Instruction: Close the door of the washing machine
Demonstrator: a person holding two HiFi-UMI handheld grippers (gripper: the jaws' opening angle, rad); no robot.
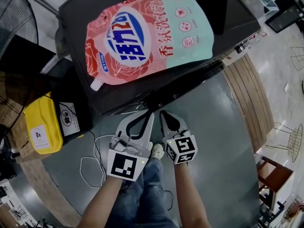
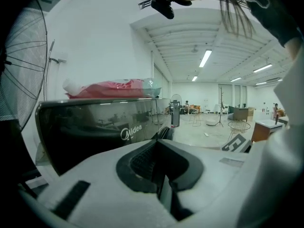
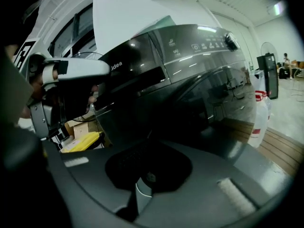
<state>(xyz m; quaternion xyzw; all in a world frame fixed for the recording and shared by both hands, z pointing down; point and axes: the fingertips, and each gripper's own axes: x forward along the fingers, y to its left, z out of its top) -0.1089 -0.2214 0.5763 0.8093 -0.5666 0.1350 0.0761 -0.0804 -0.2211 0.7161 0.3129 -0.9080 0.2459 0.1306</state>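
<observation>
The black Midea washing machine (image 1: 156, 46) stands in front of me, seen from above, with a pink and teal detergent pouch (image 1: 147, 37) lying on its lid. Its glossy dark front (image 3: 199, 99) fills the right gripper view, and the door there looks flush with the panel. My left gripper (image 1: 150, 113) and right gripper (image 1: 163, 113) are held side by side, tips close to the machine's lower front edge. Both are shut with nothing between the jaws. In the left gripper view, the left gripper (image 2: 159, 140) points at the machine's front corner (image 2: 142, 122).
A yellow box (image 1: 42, 127) sits on the floor to the left of the machine, next to a loose white cable (image 1: 92, 161). A fan (image 1: 16, 13) stands at far left. A wooden strip (image 1: 249, 99) and a chair (image 1: 273, 175) lie to the right. A white bottle (image 3: 259, 115) stands beside the machine.
</observation>
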